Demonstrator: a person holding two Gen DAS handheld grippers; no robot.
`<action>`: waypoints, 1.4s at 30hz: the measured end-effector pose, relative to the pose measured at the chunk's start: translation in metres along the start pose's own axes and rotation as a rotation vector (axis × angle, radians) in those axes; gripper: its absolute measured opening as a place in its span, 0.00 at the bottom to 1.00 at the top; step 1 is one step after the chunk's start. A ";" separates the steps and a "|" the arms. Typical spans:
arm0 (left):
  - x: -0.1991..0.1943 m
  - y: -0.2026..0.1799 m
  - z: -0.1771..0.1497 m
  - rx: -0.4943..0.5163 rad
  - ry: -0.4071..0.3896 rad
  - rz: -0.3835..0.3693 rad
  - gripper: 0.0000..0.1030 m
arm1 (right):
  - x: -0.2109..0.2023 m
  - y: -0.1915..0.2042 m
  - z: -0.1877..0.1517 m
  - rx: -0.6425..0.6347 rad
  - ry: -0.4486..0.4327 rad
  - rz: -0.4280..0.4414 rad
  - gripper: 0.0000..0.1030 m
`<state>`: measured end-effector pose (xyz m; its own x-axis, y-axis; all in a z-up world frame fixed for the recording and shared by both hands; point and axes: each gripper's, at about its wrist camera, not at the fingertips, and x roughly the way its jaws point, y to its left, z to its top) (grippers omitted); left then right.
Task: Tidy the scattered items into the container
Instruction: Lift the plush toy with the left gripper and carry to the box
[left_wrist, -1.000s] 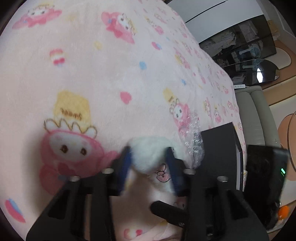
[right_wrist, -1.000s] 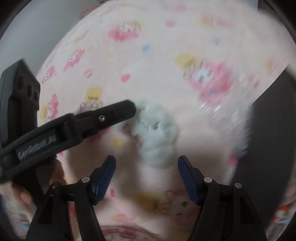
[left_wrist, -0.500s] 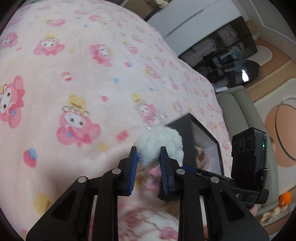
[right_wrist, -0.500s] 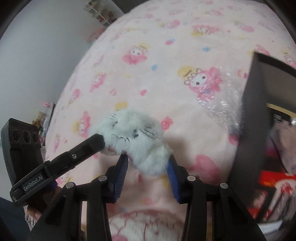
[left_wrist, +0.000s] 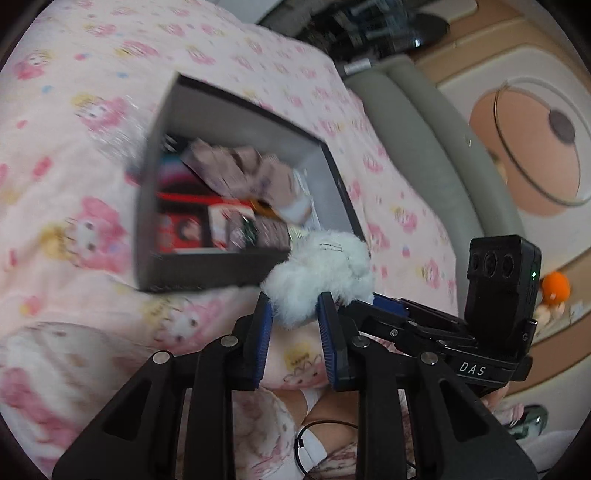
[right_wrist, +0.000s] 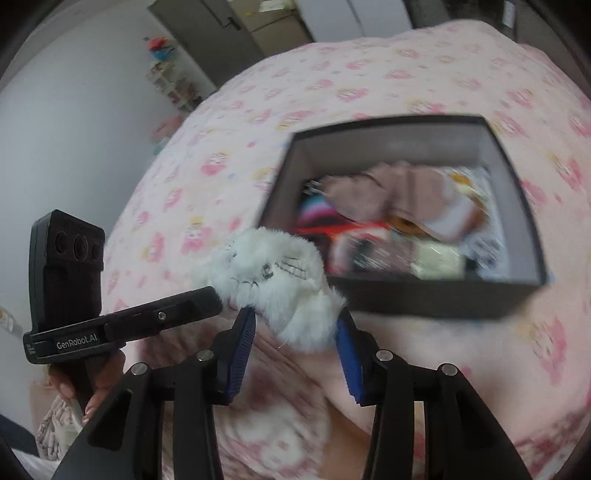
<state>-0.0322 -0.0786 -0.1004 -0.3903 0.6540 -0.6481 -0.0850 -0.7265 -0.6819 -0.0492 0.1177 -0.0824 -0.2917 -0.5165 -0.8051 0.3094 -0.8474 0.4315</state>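
We are holding one white plush toy (left_wrist: 319, 275) between both tools, lifted clear of the pink cartoon-print blanket (left_wrist: 74, 122) and hanging just in front of the near wall of the dark open box (left_wrist: 207, 271).

Our left gripper (left_wrist: 293, 306) is pointing forward and downward, its blue pads (left_wrist: 263, 332) clenched on the near, lower end of the toy, with white fur bulging out above them. In the right wrist view this same tool is reaching in from the left, its black finger touching the toy's left side, and our left hand (right_wrist: 92, 384) is wrapping the handle low at the left edge.

Our right gripper (right_wrist: 295, 321) is tilting more steeply downward. Its jaws are opening slightly at this moment, yet the toy is sitting between them and the pads (right_wrist: 242, 350) are pressing into the fur on both sides. The toy's stitched face is turning up toward the camera here. In the left wrist view the right tool is coming in from the right, its tip buried in the toy's right side.

The box is lying on the blanket just beyond the toy, already carrying a brown cloth item (right_wrist: 399, 192) and blurred red and striped things. A grey sofa (left_wrist: 436, 147) is standing at the far right of the bed.
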 end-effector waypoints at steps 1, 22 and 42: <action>0.016 -0.006 -0.002 0.014 0.037 0.007 0.23 | -0.001 -0.015 -0.008 0.033 0.011 -0.011 0.39; 0.105 0.016 0.000 -0.055 0.189 0.152 0.38 | 0.042 -0.118 -0.037 0.299 0.018 0.022 0.39; 0.019 -0.039 0.079 0.083 -0.075 0.057 0.35 | -0.007 -0.046 0.067 0.050 -0.125 0.058 0.37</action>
<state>-0.1091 -0.0543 -0.0587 -0.4639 0.5956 -0.6558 -0.1353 -0.7792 -0.6120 -0.1218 0.1524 -0.0694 -0.3856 -0.5737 -0.7226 0.2850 -0.8189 0.4981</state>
